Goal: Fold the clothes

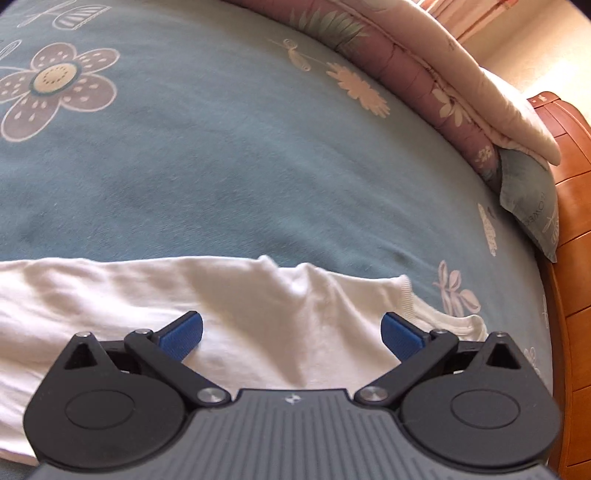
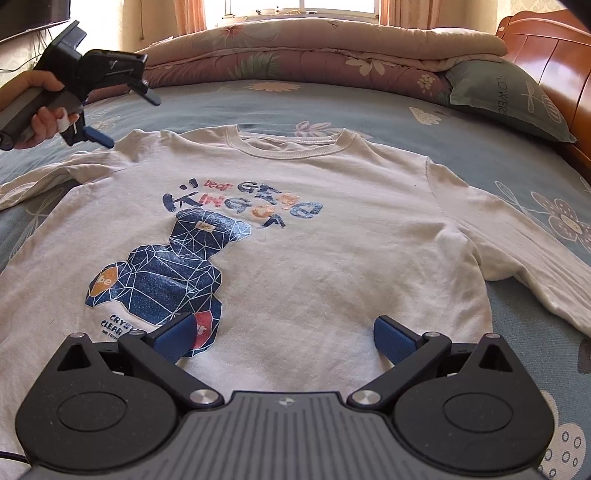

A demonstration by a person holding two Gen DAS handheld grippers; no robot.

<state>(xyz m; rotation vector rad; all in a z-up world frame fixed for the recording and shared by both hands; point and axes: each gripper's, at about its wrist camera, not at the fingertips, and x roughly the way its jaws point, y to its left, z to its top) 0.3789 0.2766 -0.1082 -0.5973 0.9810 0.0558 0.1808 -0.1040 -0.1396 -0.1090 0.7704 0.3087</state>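
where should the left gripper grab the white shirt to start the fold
Judging by the layout, the shoulder seam beside the collar: the left gripper hangs open there above the white shirt, which lies flat, print up. Come straight down and pinch that edge.

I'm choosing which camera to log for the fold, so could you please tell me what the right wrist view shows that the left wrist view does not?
Right wrist only: the shirt's print, whole collar, the window, and the left claw in a hand. Left wrist only: the left claw open over the shirt's shoulder. Both: the shirt, the bedsheet, the quilt, the pillow, the headboard.
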